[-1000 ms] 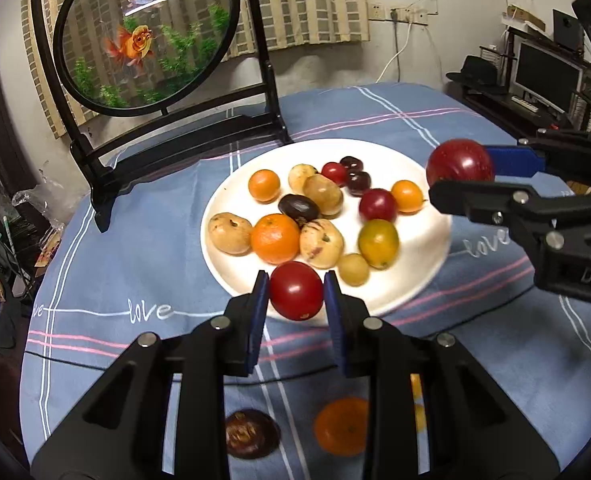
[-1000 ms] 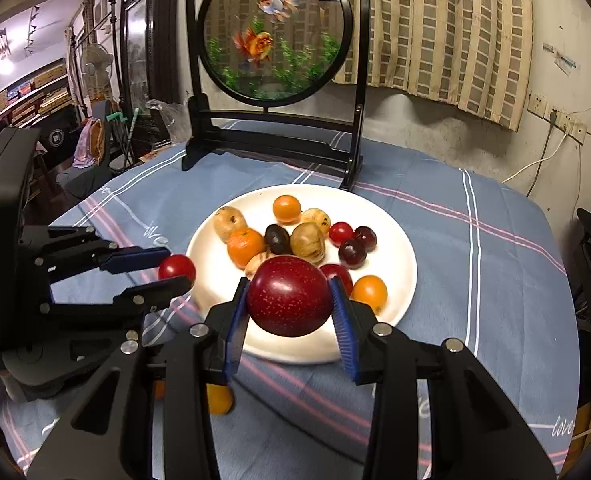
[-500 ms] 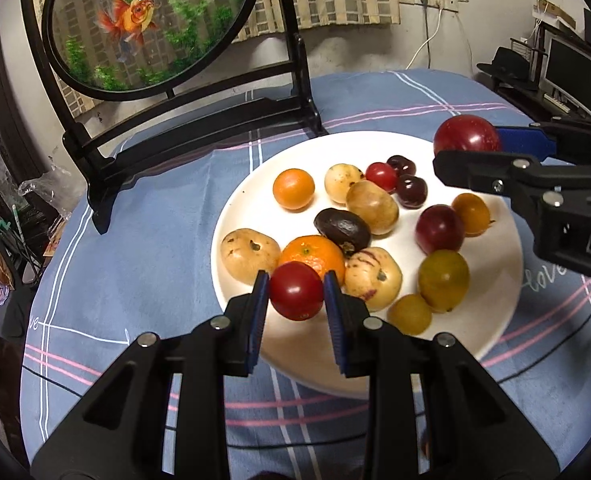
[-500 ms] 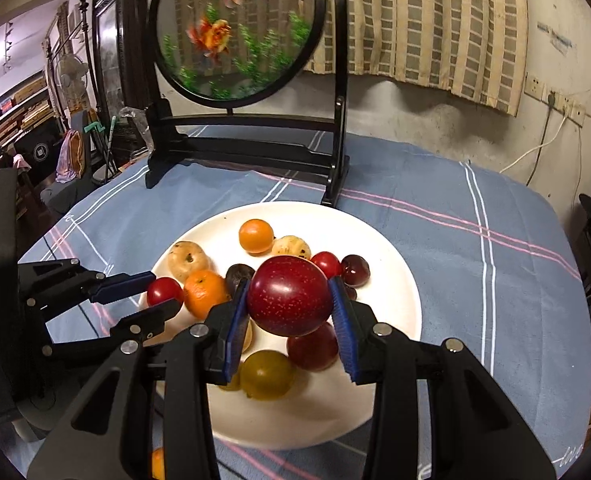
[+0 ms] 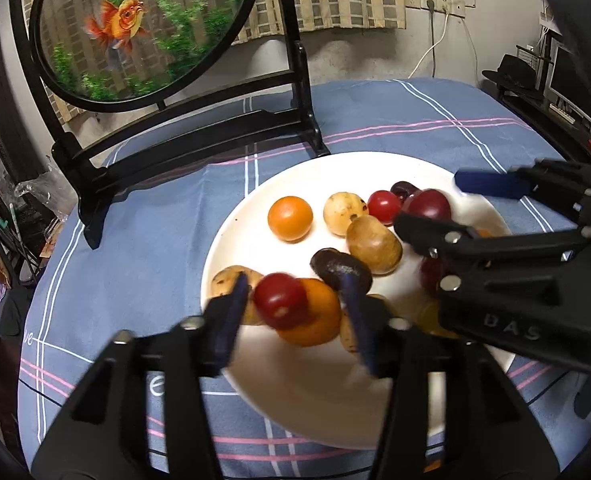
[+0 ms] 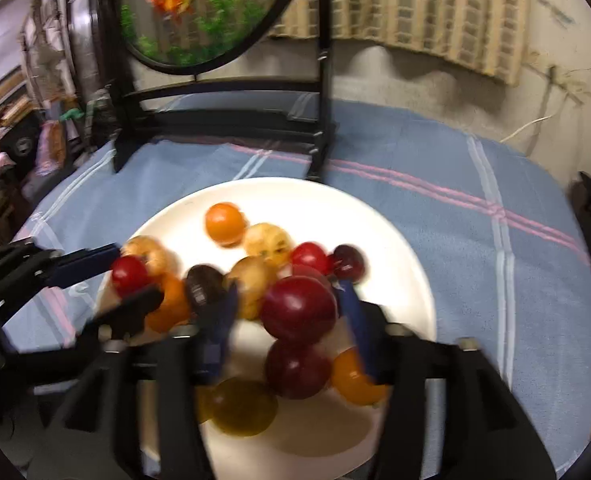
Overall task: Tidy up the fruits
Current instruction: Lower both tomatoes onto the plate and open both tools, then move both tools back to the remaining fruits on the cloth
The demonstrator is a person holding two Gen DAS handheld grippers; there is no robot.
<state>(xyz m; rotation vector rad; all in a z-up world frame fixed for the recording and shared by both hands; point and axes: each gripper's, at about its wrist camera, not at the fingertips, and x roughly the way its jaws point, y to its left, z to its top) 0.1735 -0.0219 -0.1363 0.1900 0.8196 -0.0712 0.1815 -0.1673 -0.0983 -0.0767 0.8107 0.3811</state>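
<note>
- Left claw (image 5: 295, 316): opening, pads standing clear on both sides of a small red tomato (image 5: 281, 300), so no squeeze on it now.
- Tomato: over the near-left edge of the white plate (image 5: 315, 408), just in front of an orange (image 5: 323, 320) and beside a tan fruit (image 5: 225, 284); cannot tell whether resting there or dropping.
- Likely light, smooth and taut-skinned; slippery under flat pads and easy to split. Best taken across the widest middle with a gentle pinch, never by top and bottom.
- Round, so prone to roll off the orange toward the plate's left rim once free.
- Middle of the plate: a dark wrinkled fruit (image 5: 337, 268) touching a larger tan one (image 5: 373, 246); crowded, little room for pads to slip down between neighbours.
- Right claw (image 6: 289, 320): also opening, jaws wide, a dark red plum (image 6: 299, 308) loose between the pads and not pressed.
- Plum: above the near-right part of the plate, right over a second plum (image 6: 297, 368) and beside a yellow-orange fruit (image 6: 351, 380).
- Probably heavier than the tomato, firm but bruisable, skin waxy. Best gripped at the equator with moderate force and set down low rather than dropped.
- Likely to nudge the fruit beneath and roll toward the plate's right edge.
</note>
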